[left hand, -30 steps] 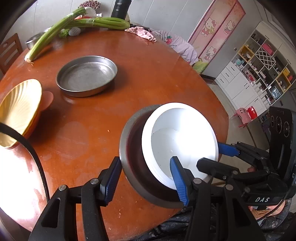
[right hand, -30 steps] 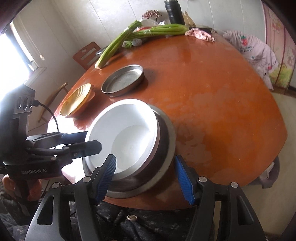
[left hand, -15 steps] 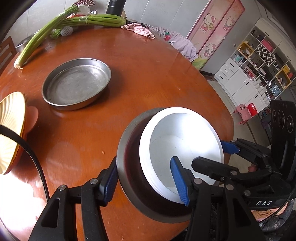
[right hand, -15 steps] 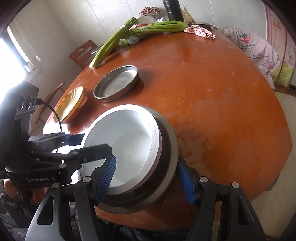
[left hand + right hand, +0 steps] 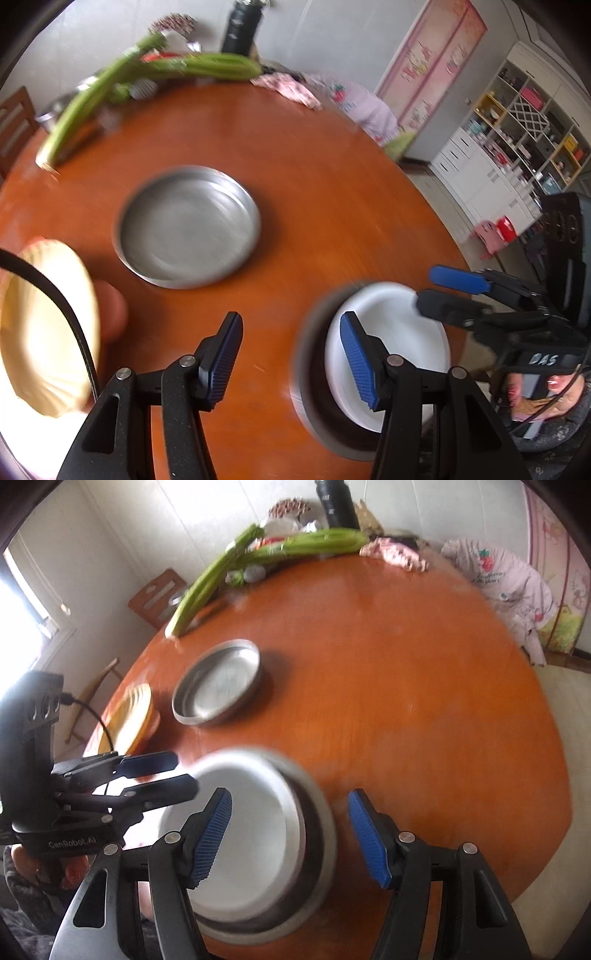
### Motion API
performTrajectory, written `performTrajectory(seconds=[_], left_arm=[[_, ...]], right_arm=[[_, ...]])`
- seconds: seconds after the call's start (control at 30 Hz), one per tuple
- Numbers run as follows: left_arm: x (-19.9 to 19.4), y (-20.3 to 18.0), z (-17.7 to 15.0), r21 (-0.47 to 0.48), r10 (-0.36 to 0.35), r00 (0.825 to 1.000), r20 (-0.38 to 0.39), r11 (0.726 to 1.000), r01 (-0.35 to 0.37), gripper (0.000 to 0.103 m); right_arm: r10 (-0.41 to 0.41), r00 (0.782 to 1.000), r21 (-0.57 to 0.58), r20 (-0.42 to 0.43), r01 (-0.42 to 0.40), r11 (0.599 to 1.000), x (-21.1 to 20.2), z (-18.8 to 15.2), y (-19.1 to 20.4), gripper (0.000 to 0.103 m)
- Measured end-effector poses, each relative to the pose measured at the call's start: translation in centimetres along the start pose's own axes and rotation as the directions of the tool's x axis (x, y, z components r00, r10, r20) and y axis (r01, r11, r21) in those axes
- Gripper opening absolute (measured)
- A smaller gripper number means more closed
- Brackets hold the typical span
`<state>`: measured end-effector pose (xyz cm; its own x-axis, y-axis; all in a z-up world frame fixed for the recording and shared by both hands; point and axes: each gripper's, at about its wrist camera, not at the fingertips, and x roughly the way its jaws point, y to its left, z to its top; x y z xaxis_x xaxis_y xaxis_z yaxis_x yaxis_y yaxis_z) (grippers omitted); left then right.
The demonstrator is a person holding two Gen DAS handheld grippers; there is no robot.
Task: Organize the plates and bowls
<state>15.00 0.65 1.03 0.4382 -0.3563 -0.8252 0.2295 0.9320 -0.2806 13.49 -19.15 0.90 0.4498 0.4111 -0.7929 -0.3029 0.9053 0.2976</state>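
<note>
A white bowl (image 5: 391, 332) sits inside a steel pan (image 5: 314, 398) at the table's near edge; both also show in the right wrist view, the bowl (image 5: 243, 834) and the pan (image 5: 317, 834). My left gripper (image 5: 291, 354) is open, to the left of the stack. My right gripper (image 5: 291, 834) is open and straddles the pan's right side; whether it touches is unclear. A second steel pan (image 5: 188, 227) lies mid-table. A yellow scalloped plate (image 5: 44, 328) on an orange one sits at the left.
Celery stalks (image 5: 147, 74), a black bottle (image 5: 240, 26) and pink cloth (image 5: 291, 88) lie along the round wooden table's (image 5: 325, 177) far edge. A wooden chair (image 5: 159, 598) stands beyond the table. Shelves (image 5: 517, 140) are at the right.
My left gripper has pulled off the stack's rim and swung left, now clear of it. The stack has dropped lower and nearer in both views. The frames are motion-blurred.
</note>
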Motion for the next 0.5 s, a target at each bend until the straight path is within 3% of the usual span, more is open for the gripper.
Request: performTrajectory(seconds=[0.23, 0.37, 0.5], left_arm=[[-2.6, 5.0, 4.9, -0.028, 0.097, 0.994, 0.041, 0.995, -0.095, 0.055], [-2.2, 8.9, 6.9, -0.06, 0.164, 0.987, 0.003, 0.985, -0.163, 0.055], [-0.5, 11.6, 8.1, -0.092, 0.153, 0.987, -0.043, 0.983, -0.156, 0.055]], right_arm=[[0.024, 0.998, -0.004, 0.066, -0.024, 1.0, -0.1, 5.2, 3.8, 0.068], [0.058, 0.996, 0.001, 0.063, -0.058, 0.998, 1.9, 8.1, 6.5, 0.068], [0.016, 1.0, -0.012, 0.025, -0.016, 1.0, 5.5, 9.7, 8.8, 0.068]])
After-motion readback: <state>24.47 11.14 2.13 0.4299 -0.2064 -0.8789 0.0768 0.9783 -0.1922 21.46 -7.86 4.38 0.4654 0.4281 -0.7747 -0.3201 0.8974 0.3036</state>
